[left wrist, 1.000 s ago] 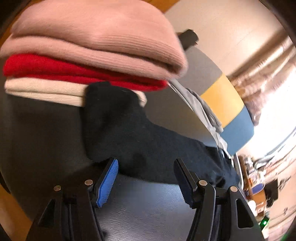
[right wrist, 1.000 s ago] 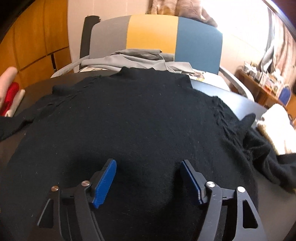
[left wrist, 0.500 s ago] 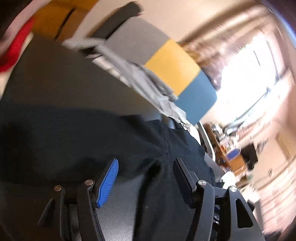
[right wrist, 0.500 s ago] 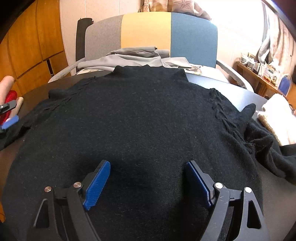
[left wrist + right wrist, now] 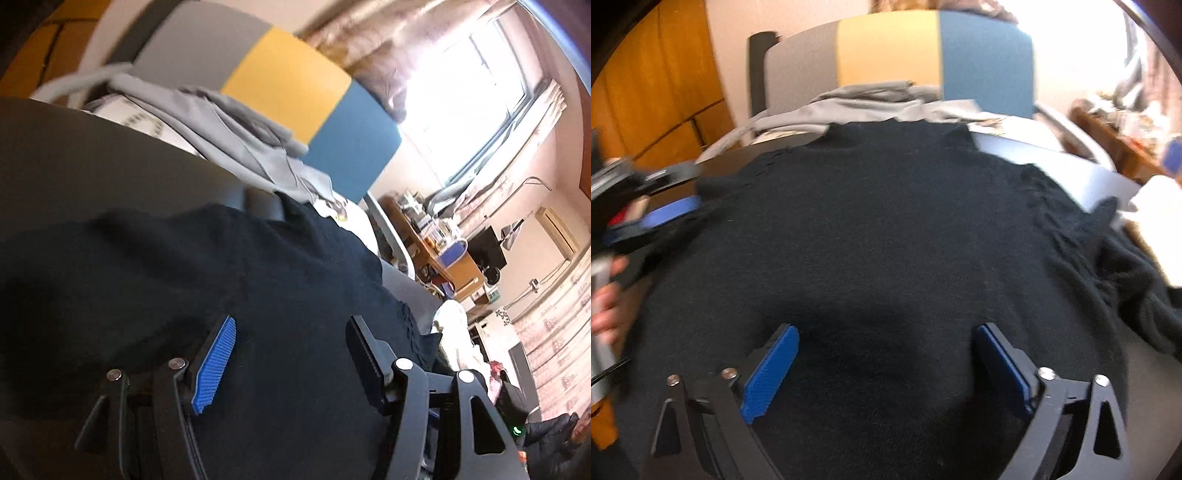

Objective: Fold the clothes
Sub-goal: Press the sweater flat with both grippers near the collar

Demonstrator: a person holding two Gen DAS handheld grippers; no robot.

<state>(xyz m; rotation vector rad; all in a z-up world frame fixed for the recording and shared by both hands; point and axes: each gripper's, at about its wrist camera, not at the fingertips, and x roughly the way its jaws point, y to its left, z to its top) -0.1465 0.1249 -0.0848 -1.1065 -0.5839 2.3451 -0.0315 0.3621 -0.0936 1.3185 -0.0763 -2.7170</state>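
Observation:
A black sweater (image 5: 894, 236) lies flat, collar away from me, on the dark table (image 5: 74, 147). Its right sleeve (image 5: 1126, 266) is bunched up at the right. My right gripper (image 5: 886, 332) hovers over the sweater's lower middle; its jaws are opening, and only the flat knit lies beneath them, unpinched. My left gripper (image 5: 291, 325) stands open above the sweater (image 5: 258, 277) near its left shoulder, nothing between its pads. In the right wrist view it shows blurred at the left edge (image 5: 665, 210), with a person's hand (image 5: 605, 295) on its handle.
Beyond the table stands a chair with a grey, yellow and blue back (image 5: 890, 48), a grey garment (image 5: 868, 99) draped on its seat. A cream garment (image 5: 1156, 206) lies at the table's right. Wooden panelling (image 5: 665, 92) is behind on the left, and cluttered desks (image 5: 443, 251) stand further off.
My left gripper swept away from the stack of folded sweaters, along the black sleeve to the sweater's body, rolling as it went, and entered the right wrist view. The right jaws widened.

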